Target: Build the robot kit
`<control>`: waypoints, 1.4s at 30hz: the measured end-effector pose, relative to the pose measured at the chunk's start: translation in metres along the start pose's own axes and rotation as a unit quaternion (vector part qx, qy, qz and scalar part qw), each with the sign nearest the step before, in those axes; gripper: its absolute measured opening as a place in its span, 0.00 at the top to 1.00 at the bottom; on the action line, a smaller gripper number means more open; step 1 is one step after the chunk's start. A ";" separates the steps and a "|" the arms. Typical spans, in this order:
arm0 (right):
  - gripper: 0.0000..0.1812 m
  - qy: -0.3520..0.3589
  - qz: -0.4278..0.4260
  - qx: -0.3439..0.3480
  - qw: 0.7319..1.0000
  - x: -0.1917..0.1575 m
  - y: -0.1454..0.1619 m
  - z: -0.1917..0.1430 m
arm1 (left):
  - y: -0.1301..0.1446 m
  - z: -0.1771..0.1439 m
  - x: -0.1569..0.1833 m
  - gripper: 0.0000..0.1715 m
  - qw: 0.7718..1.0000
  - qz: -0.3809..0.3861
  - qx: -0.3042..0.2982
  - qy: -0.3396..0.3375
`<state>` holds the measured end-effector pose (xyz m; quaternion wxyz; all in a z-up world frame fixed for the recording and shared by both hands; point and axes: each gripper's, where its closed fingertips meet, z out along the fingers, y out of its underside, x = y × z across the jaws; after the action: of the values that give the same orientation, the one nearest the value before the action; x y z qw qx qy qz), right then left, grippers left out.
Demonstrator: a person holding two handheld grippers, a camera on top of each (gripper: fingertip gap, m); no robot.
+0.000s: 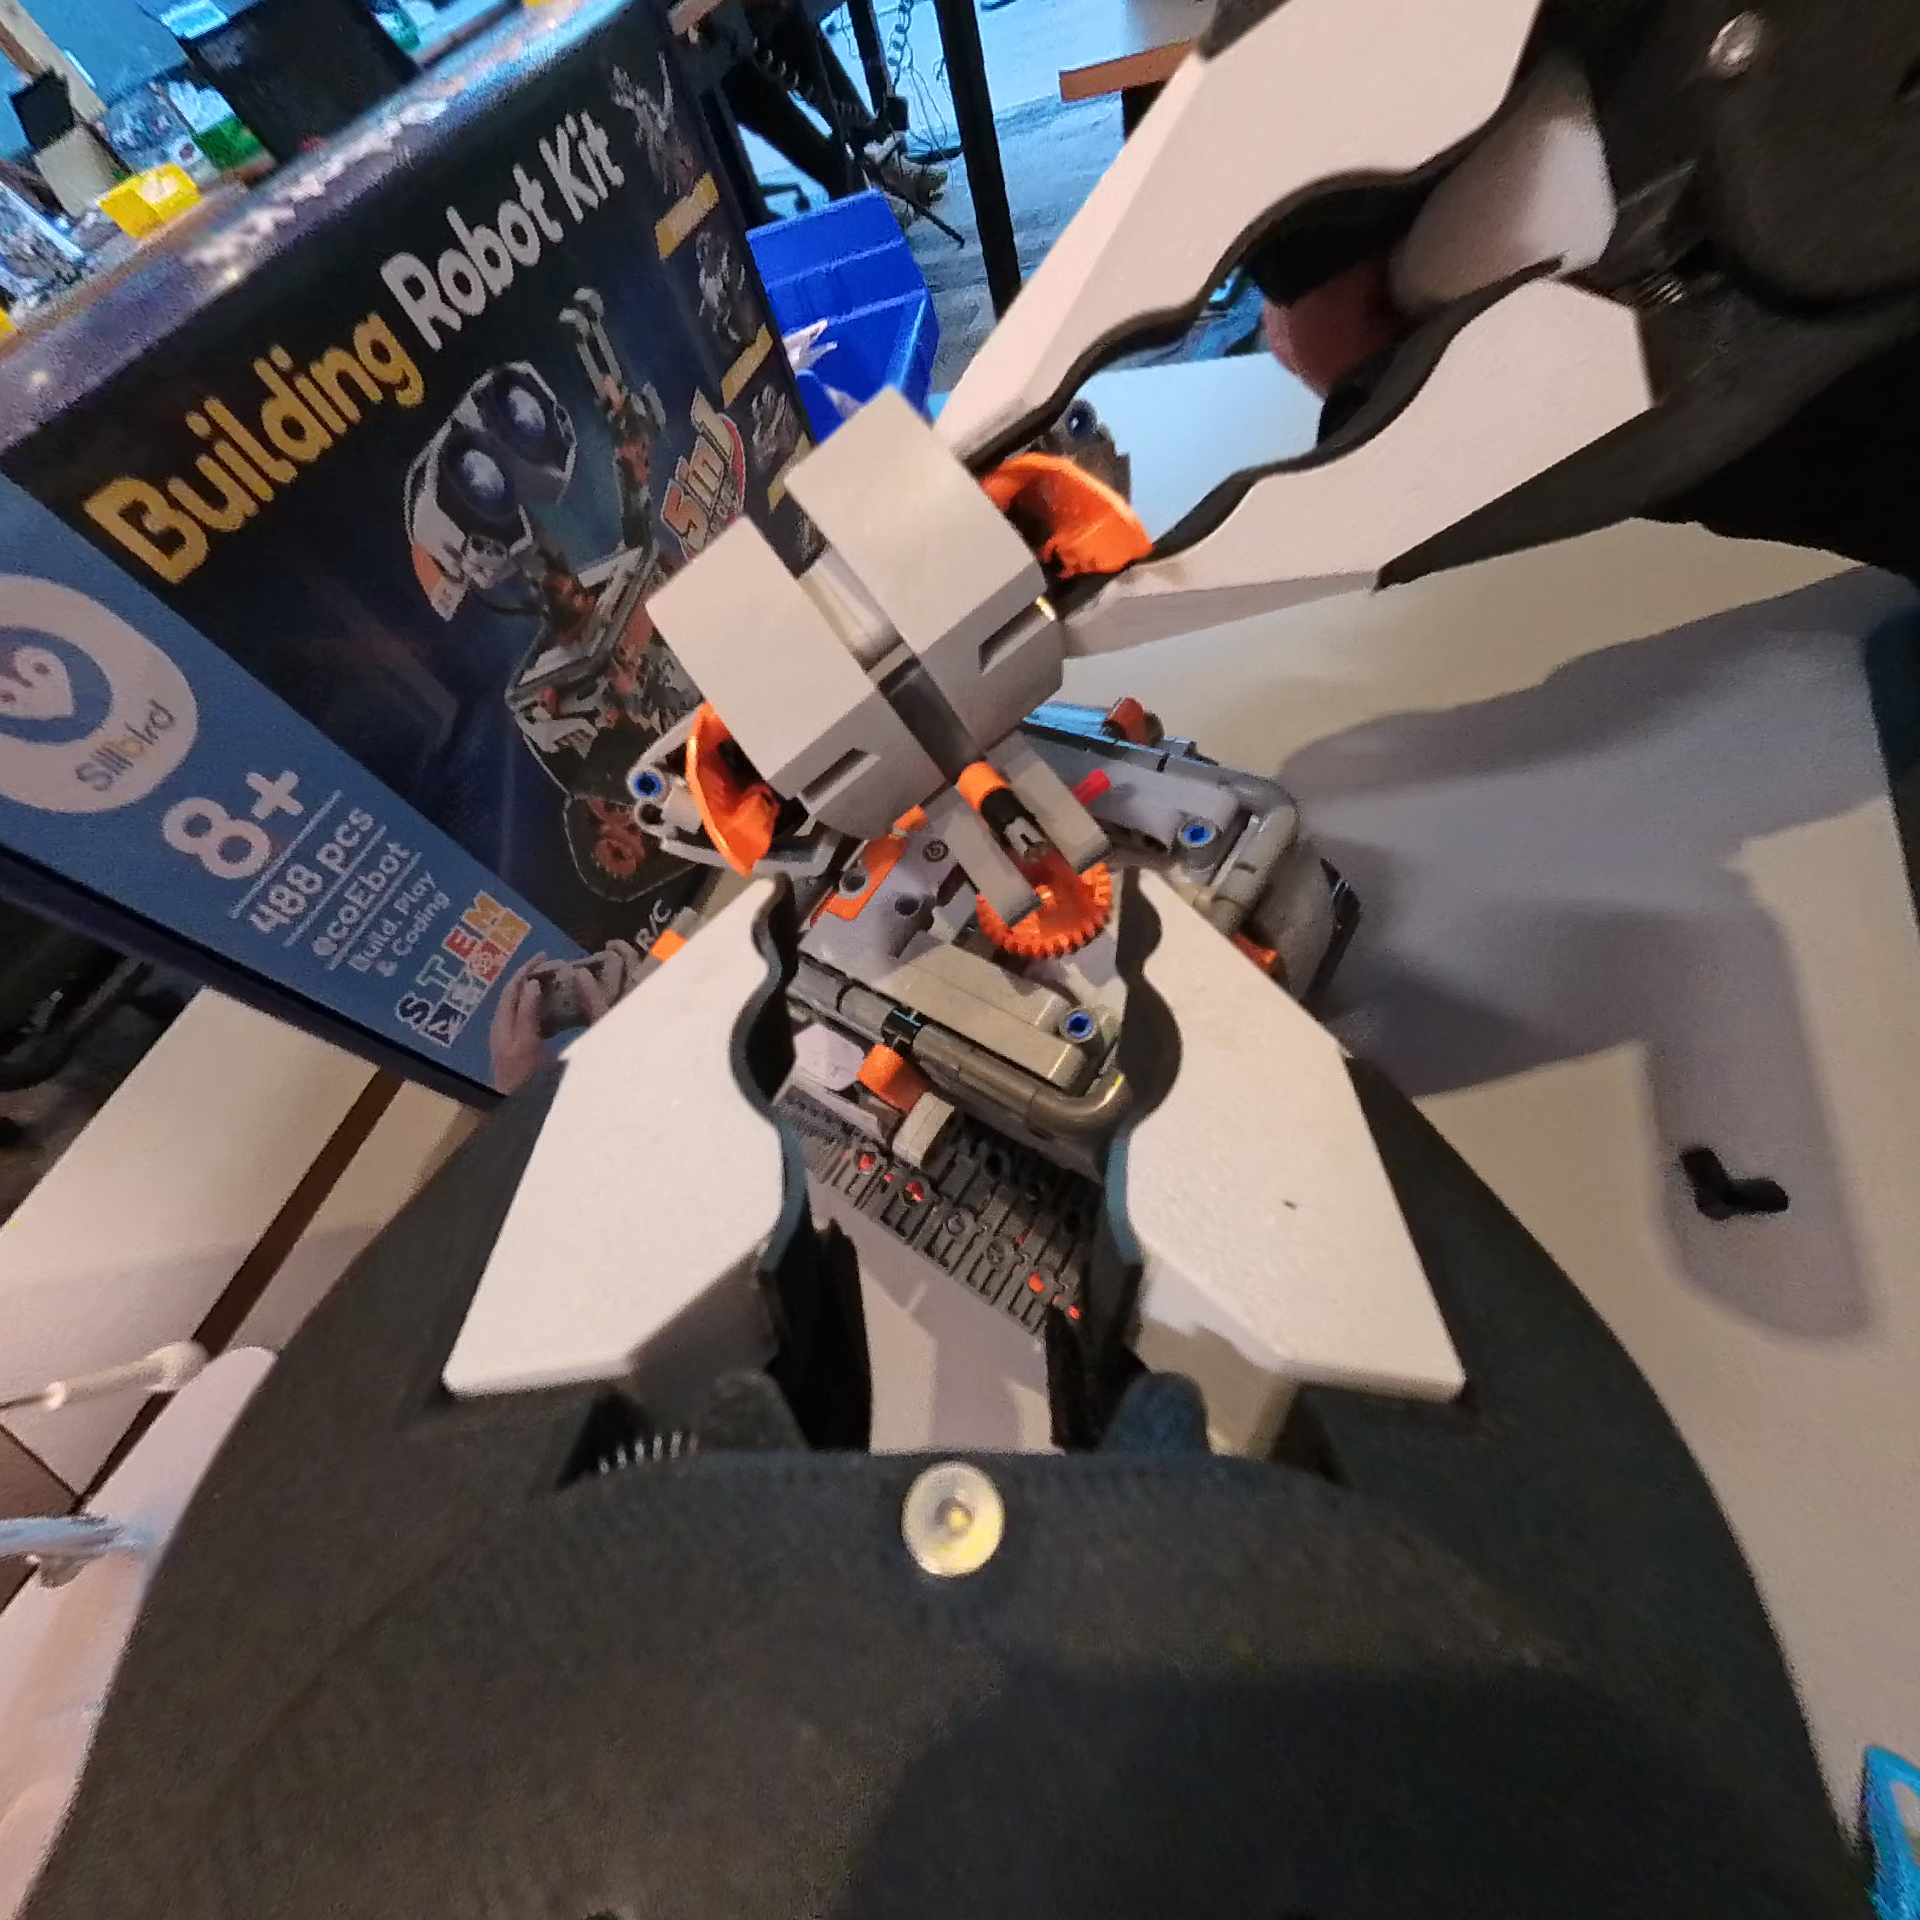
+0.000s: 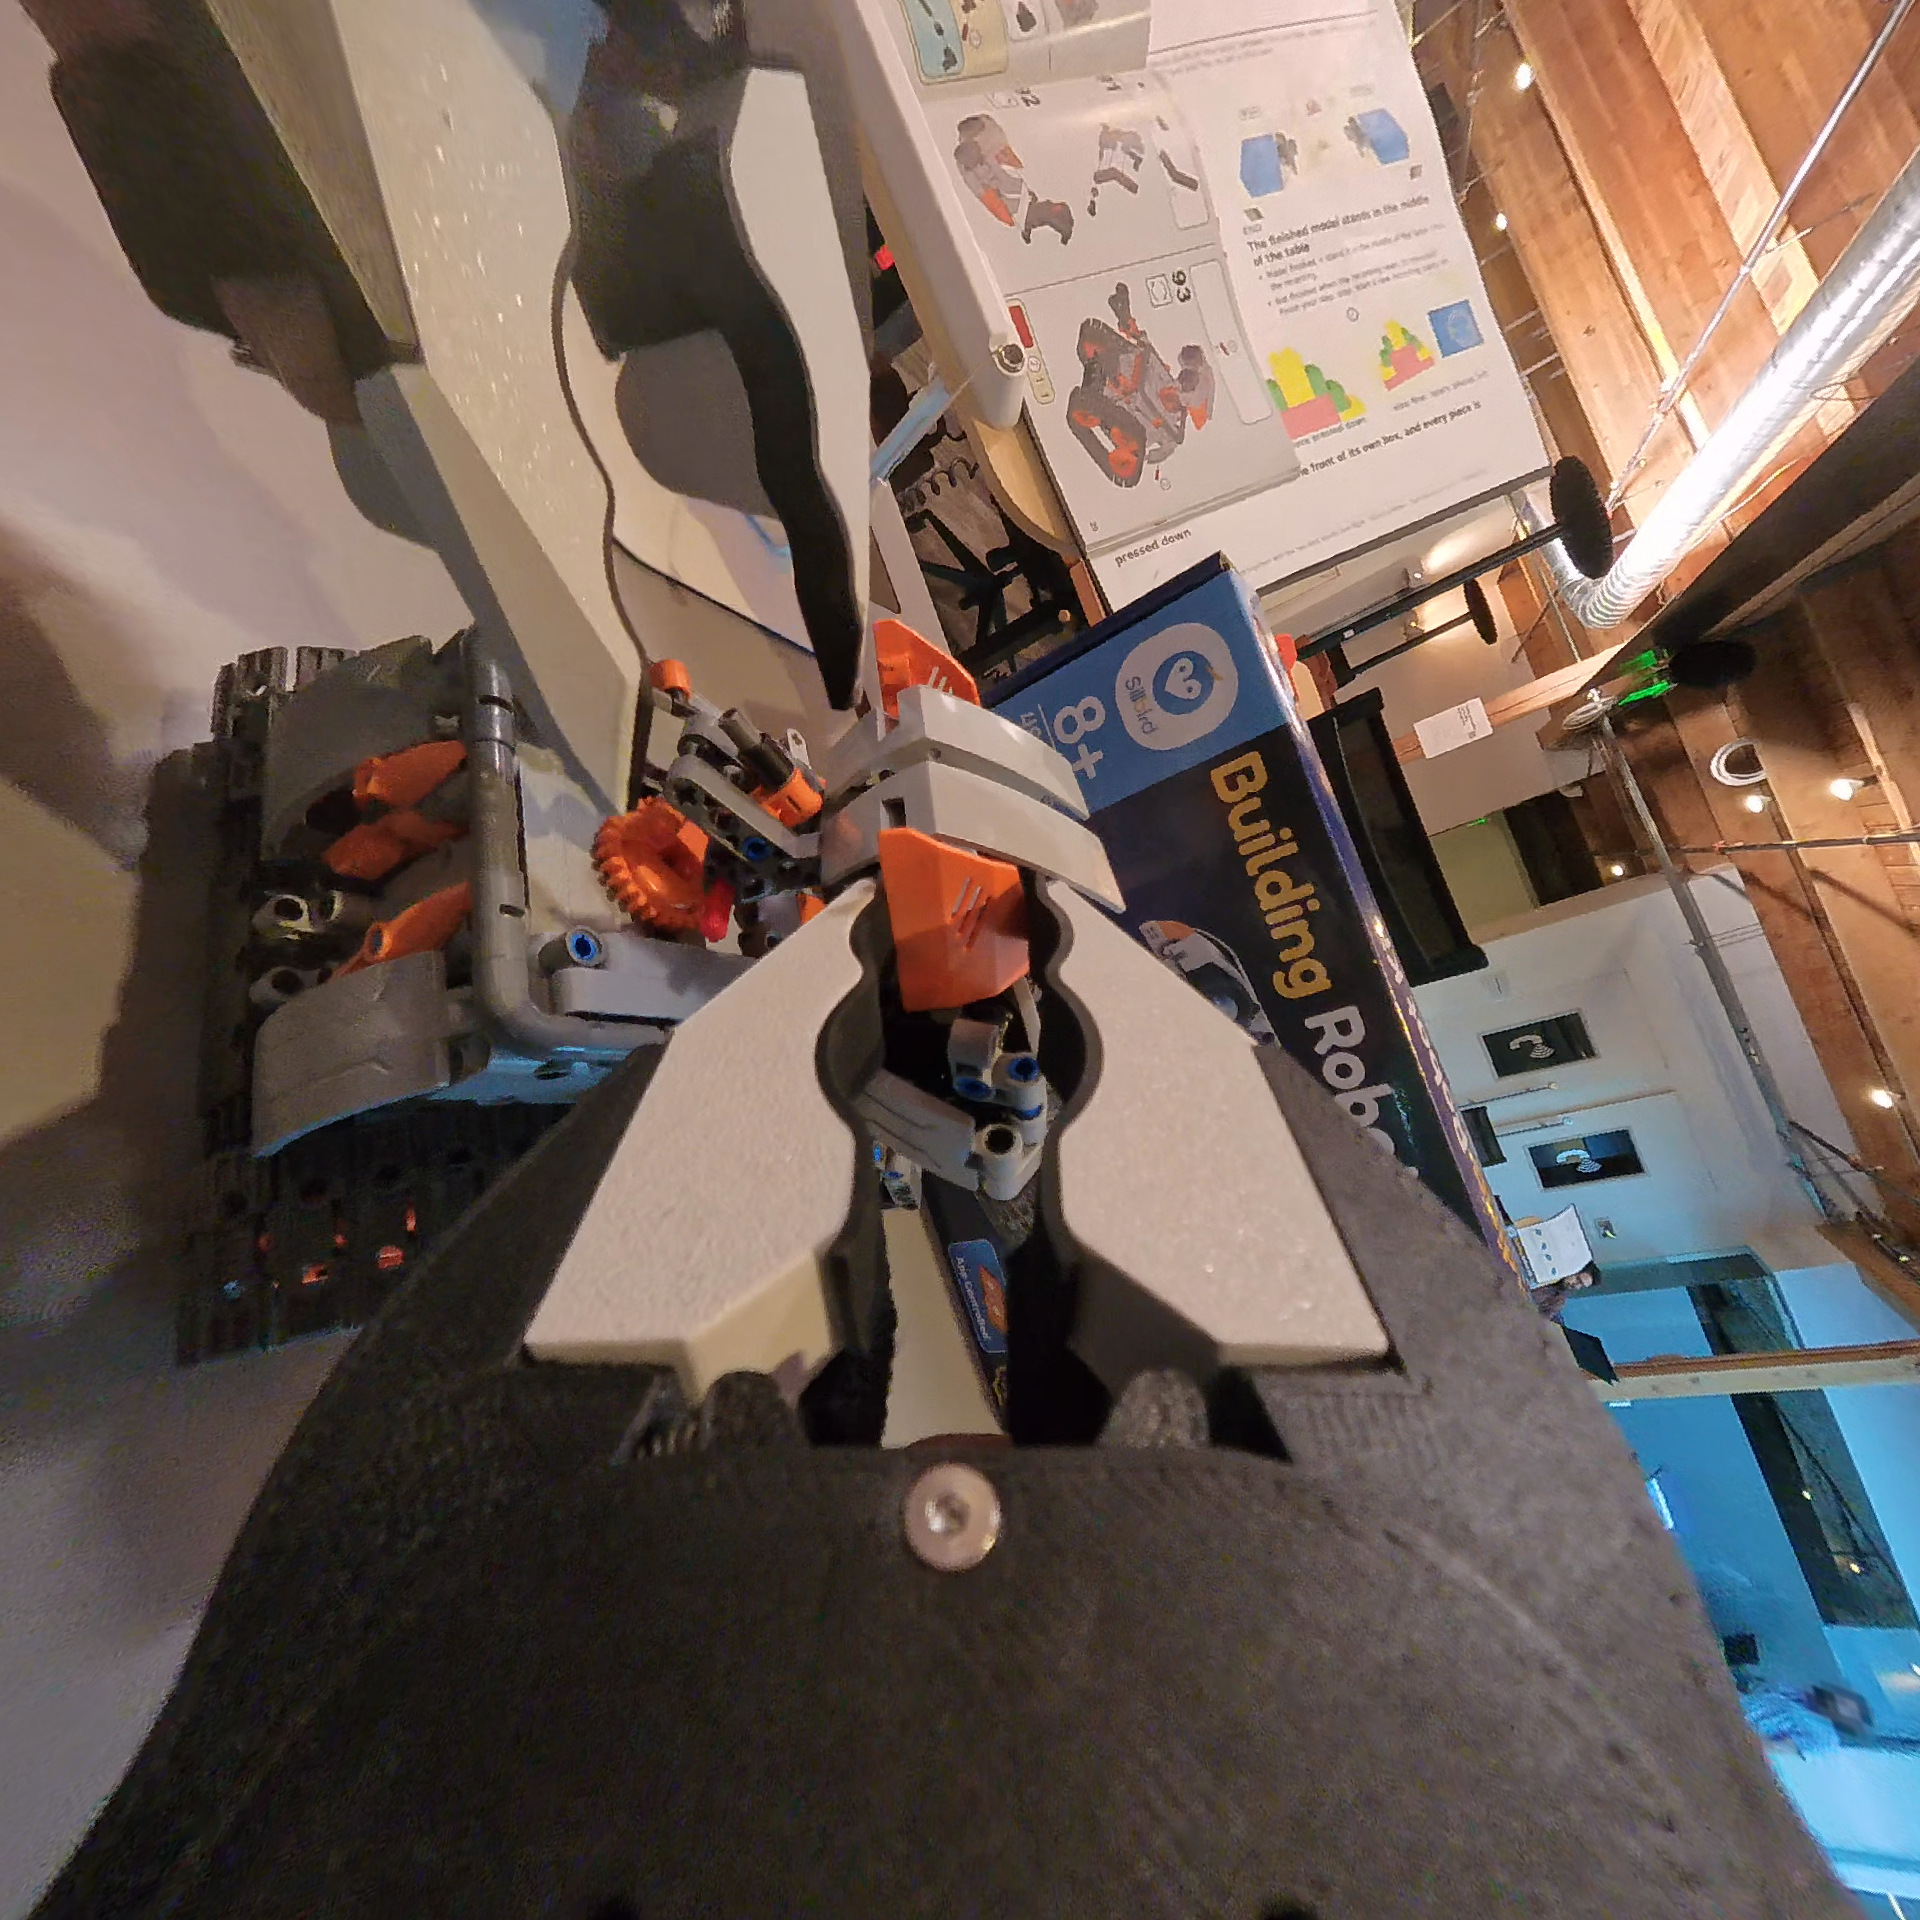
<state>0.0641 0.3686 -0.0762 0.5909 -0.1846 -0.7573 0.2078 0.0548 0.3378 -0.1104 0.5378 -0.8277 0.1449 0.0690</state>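
Left wrist view: the left gripper [image 1: 951, 925] straddles the body of a grey-and-orange brick robot [image 1: 977, 1029] on a white table [image 1: 1558, 1039]; fingers [image 1: 644, 1143] apart, and whether they press the body I cannot tell.
Only here: the right gripper [image 1: 1049, 520] comes in from upper right, clenched on the robot's grey head [image 1: 862, 623]; a small black piece [image 1: 1730, 1195] lies on the table; a blue bin [image 1: 847, 291] stands behind the box [image 1: 343, 468].
Right wrist view: the right gripper's [image 2: 951, 914] fingers grasp an orange panel [image 2: 956, 925] on the head.
Only here: the robot's black tracks [image 2: 301, 1226], an orange gear [image 2: 649, 862], and an instruction sheet [image 2: 1195, 260] beyond the box.
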 end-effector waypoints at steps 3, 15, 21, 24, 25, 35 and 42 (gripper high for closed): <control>0.87 -0.002 -0.003 -0.002 1.000 -0.002 0.001 0.001 | -0.006 -0.004 0.004 0.70 1.000 0.015 0.003 0.000; 0.87 0.021 -0.008 0.000 1.000 -0.004 0.000 -0.003 | 0.001 0.006 0.014 0.78 0.999 -0.032 -0.039 0.012; 0.87 0.038 -0.049 -0.013 0.998 -0.005 -0.003 -0.005 | 0.004 0.010 0.019 0.83 0.998 -0.034 -0.049 0.018; 0.87 0.043 -0.041 -0.010 0.998 -0.006 -0.003 -0.007 | 0.003 0.009 0.020 0.83 0.998 -0.031 -0.047 0.017; 0.87 0.045 -0.040 -0.010 0.998 -0.007 -0.003 -0.007 | 0.002 0.008 0.020 0.83 0.998 -0.031 -0.045 0.016; 0.86 0.050 -0.062 -0.012 0.997 -0.016 -0.012 -0.010 | 0.010 0.006 0.020 0.84 0.998 -0.018 -0.055 0.014; 0.86 0.033 -0.039 -0.012 0.999 -0.015 -0.008 -0.011 | 0.009 0.006 0.020 0.84 0.998 -0.016 -0.061 0.018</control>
<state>0.0777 0.3546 -0.0821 0.6210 -0.1688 -0.7465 0.1689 0.0711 0.3364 -0.1257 0.4846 -0.8622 0.1372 0.0543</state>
